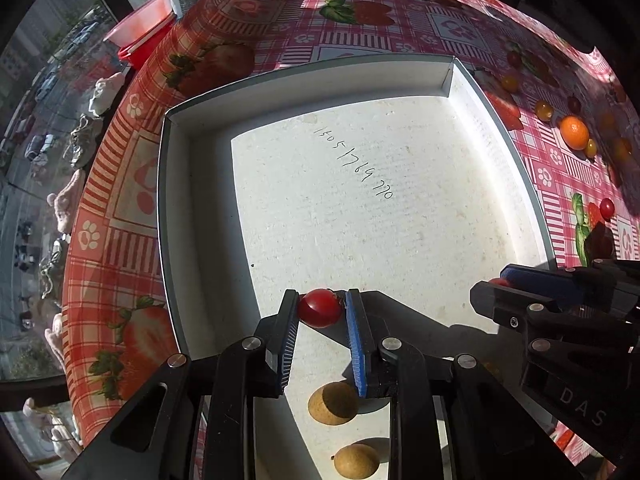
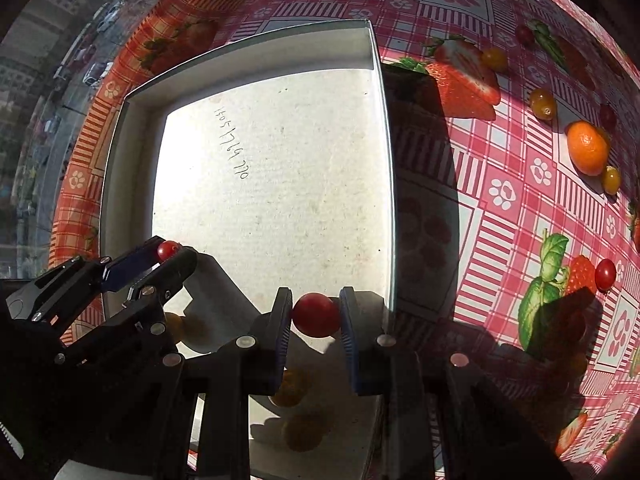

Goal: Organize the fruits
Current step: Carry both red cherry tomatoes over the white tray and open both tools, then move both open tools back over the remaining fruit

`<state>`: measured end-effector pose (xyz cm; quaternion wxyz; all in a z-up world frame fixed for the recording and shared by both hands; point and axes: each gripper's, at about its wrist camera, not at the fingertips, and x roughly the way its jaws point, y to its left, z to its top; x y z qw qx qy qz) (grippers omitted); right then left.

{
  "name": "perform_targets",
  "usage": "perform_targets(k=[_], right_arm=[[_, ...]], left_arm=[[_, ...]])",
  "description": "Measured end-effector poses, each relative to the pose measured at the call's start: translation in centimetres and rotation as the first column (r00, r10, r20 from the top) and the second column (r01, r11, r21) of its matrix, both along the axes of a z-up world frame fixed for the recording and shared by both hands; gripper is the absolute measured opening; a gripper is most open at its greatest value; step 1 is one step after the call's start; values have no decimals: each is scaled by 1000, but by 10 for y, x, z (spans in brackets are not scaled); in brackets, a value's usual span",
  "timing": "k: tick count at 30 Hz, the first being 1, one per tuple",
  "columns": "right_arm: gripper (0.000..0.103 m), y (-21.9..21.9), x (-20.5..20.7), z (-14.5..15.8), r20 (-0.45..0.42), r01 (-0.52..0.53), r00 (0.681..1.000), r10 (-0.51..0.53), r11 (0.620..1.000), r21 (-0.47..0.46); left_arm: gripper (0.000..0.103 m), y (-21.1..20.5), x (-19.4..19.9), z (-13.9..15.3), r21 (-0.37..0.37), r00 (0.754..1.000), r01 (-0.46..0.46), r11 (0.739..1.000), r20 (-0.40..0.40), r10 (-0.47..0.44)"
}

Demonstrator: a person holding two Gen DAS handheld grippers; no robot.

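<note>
Left gripper (image 1: pixel 320 308): jaws clamped on red cherry tomato (image 1: pixel 319 307) above near part of white box (image 1: pixel 168 200). Right gripper (image 2: pixel 316 314): jaws clamped on second red tomato (image 2: pixel 315 315) at box's right wall. Two tan fruits (image 1: pixel 334 403) inside box, near end. Orange (image 2: pixel 587 147), small tomatoes on desk (image 2: pixel 500 208), right of box.

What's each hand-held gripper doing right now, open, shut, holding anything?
Left hand-held gripper: shut on a red cherry tomato.
Right hand-held gripper: shut on another red cherry tomato.

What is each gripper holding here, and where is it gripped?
Left gripper: red cherry tomato, pinched across its sides. Right gripper: another red cherry tomato, likewise.
</note>
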<state>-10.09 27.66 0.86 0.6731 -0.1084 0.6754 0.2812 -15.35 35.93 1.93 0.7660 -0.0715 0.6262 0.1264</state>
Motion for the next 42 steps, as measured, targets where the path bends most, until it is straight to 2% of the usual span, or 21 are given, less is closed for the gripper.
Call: perform_targets(k=[2,6,10,11,12,13,14,16,22,29,36,42], right_arm=[[27,-1,-1,0,-9,0,1000,1,1000,5],[41,-3,-1,2,-19,1,1000,-1,1000,26],[49,-10,3,13,-21,4,1000,-3,999,48],[53,-12,3,14,-27,11,1000,-9,998,58],[61,-14,4,17,-36,20,999,-17,997,73],[70,-16,5,20,-46,28,999,-24,995,94],[83,-18,5,25,-36,35,999,-31,995,95],[84,-24,6,35,-19,51,999,-49,993,109],[84,-56,10,54,4,103,995,-104,987,123],[84,-136,23,56,32,266,963,-268,962,65],[84,-240,19,42,54,450,893,-448,892,-42],[84,-290,4,27,58,496,869,-492,862,-103]], left_arm=[[25,0,0,1,1,1000,0,1000,-3,0],[25,-1,0,1,-3,1000,0,1000,-11,0],[26,3,-4,2,-2,1000,-11,1000,-22,11],[26,5,-5,3,-5,999,-19,1000,-25,19],[28,7,-5,3,-8,999,-25,1000,-30,25],[52,10,-6,5,-9,999,-28,1000,-30,28],[71,11,-8,8,12,999,-37,999,-14,37],[75,11,-10,19,43,999,-31,999,29,30],[75,-10,-2,32,40,999,30,999,31,-31],[75,-51,19,53,21,991,118,993,60,-119],[75,-118,37,62,19,958,275,961,81,-275],[75,-173,50,49,11,914,401,916,57,-401]])
